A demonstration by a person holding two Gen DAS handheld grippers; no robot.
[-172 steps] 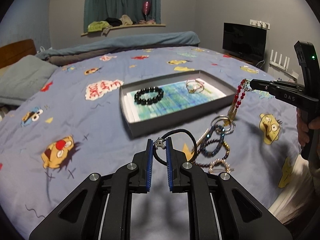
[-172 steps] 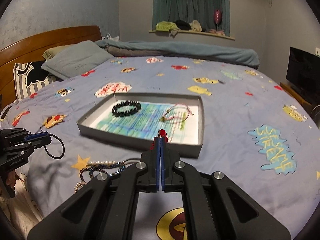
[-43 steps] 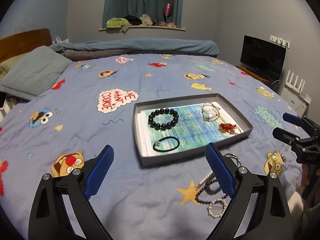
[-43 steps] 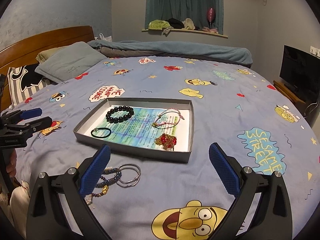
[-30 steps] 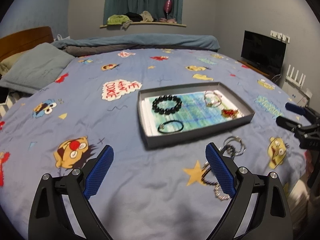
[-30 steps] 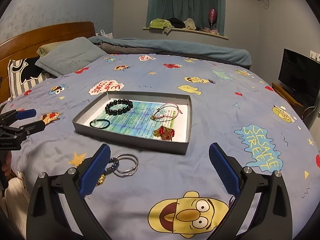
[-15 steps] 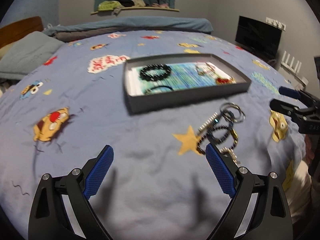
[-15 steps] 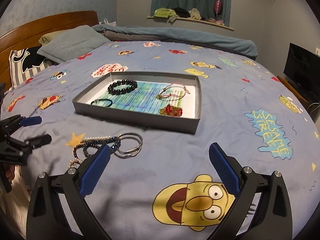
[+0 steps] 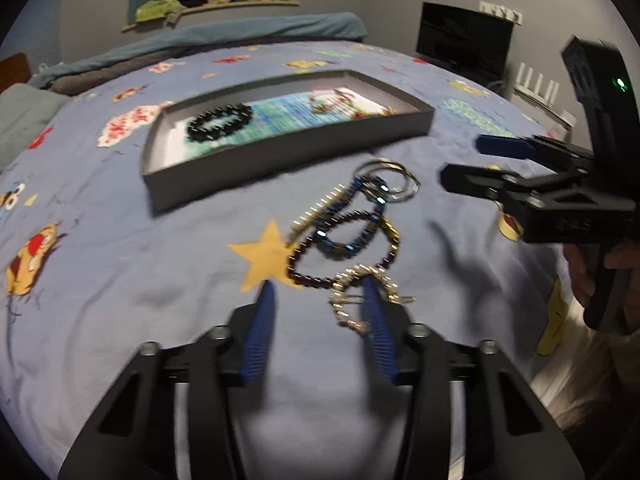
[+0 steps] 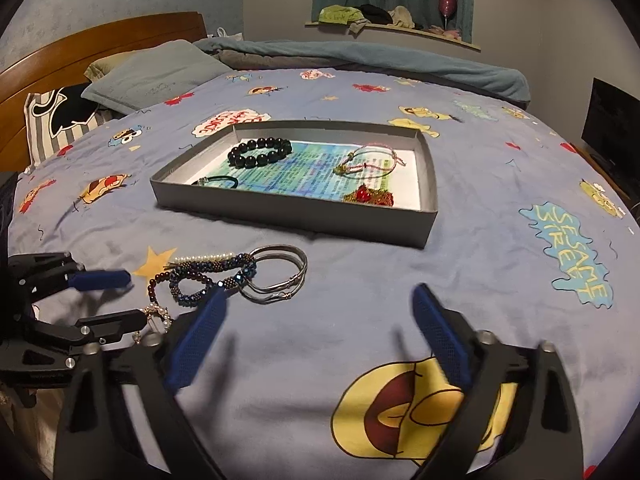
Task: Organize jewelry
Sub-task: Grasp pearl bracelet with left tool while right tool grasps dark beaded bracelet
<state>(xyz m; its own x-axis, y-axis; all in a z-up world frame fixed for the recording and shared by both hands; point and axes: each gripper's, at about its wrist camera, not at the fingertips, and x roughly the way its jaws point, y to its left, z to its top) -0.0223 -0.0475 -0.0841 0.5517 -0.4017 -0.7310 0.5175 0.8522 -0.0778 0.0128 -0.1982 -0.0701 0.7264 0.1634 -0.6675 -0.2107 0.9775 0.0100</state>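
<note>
A grey tray on the bed holds a black bead bracelet, a black cord bracelet, a thin pink bracelet and a red and gold piece. In front of it lies a heap of bracelets with silver bangles. My left gripper is open, low over the bed, its fingers either side of a pearl and gold bracelet. My right gripper is open and empty, just right of the heap; it also shows in the left wrist view.
The blue cartoon bedspread covers the bed. Pillows and a wooden headboard lie at the far left. A rolled blanket lies at the back. A dark TV stands at the right.
My left gripper has dropped down and forward to the heap and its jaws have narrowed around the pearl bracelet. My right gripper has moved lower and closer to the heap, jaws a little narrower.
</note>
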